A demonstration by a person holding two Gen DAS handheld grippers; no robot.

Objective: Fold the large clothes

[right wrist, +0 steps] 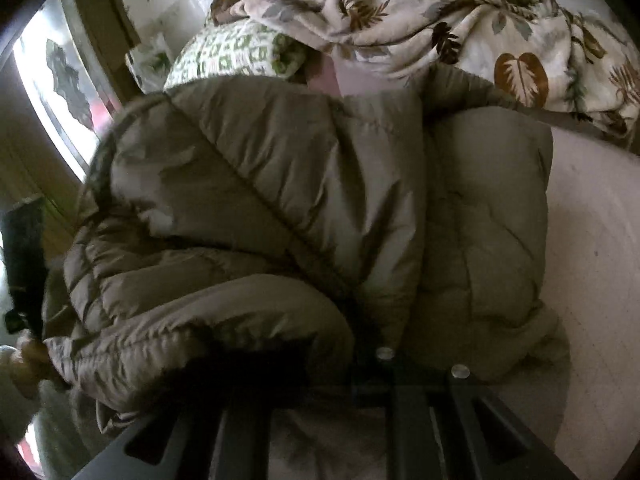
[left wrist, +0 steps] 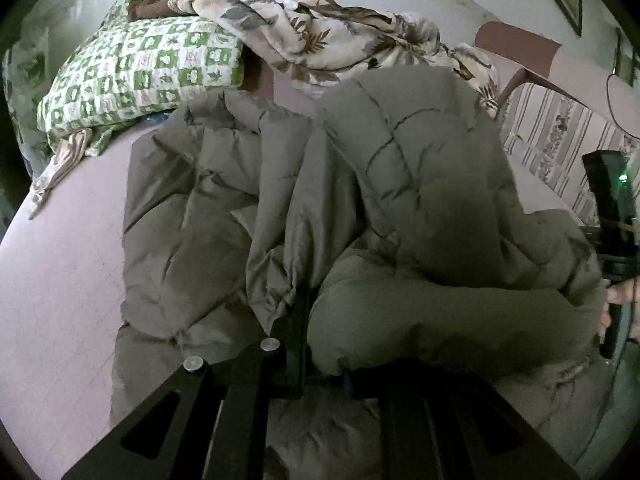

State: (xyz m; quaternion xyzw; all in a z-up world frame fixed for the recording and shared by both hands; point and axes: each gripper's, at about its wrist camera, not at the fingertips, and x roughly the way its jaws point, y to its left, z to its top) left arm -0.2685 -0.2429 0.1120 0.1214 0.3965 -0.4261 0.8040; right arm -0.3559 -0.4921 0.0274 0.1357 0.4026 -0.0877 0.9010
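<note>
A large grey-olive quilted puffer jacket [left wrist: 320, 208] lies bunched on a pale pink bed [left wrist: 60, 280]; it also fills the right wrist view [right wrist: 280, 208]. My left gripper [left wrist: 316, 344] is shut on a fold of the jacket, with fabric bulging over its fingers. My right gripper [right wrist: 352, 344] is buried under a padded roll of the jacket and seems to pinch it; its fingertips are hidden. The right gripper's body also shows at the right edge of the left wrist view [left wrist: 612, 216], and the left one at the left edge of the right wrist view [right wrist: 24, 264].
A green-and-white checked pillow [left wrist: 140, 76] and a cream leaf-print blanket [left wrist: 320, 36] lie at the head of the bed. The blanket also shows in the right wrist view [right wrist: 480, 28]. A striped floral wall or headboard [left wrist: 560, 144] stands at the right. A window [right wrist: 60, 80] is at the left.
</note>
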